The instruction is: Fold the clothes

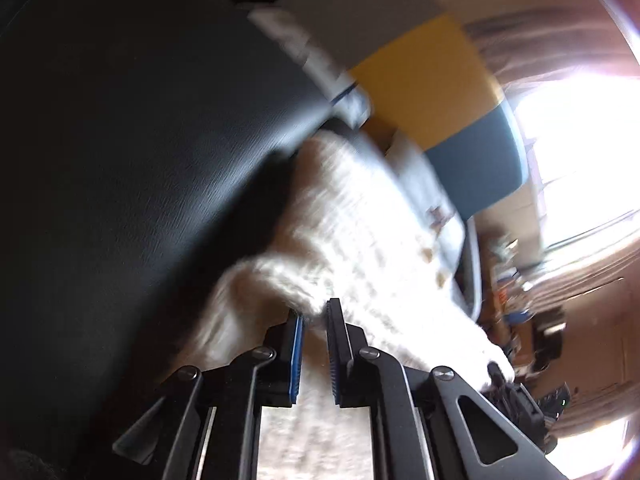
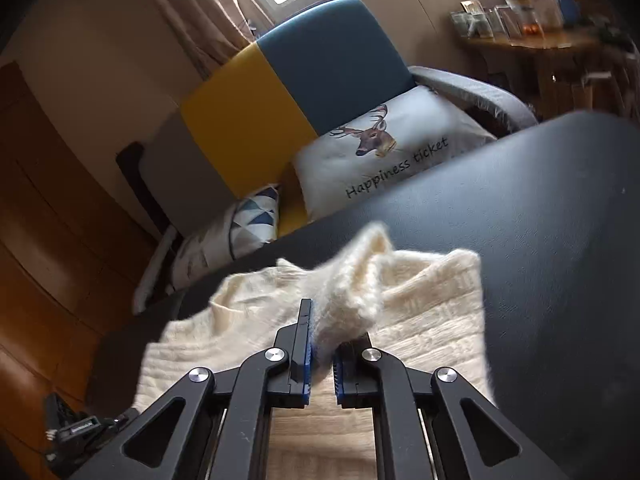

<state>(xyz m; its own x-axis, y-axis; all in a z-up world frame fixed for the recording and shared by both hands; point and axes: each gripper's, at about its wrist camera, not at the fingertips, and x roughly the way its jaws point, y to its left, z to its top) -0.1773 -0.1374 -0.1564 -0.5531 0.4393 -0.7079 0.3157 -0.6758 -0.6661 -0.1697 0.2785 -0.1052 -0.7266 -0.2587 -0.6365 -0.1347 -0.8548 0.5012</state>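
On the black leather-textured table (image 2: 540, 216) lies the cream knitted sweater (image 2: 432, 304); my right gripper (image 2: 320, 332) pinches a raised fold, my left gripper (image 1: 315, 316) clamps another edge.

Deer cushion (image 2: 384, 148) on tricolour sofa (image 2: 288, 92); wooden table (image 2: 532, 44).
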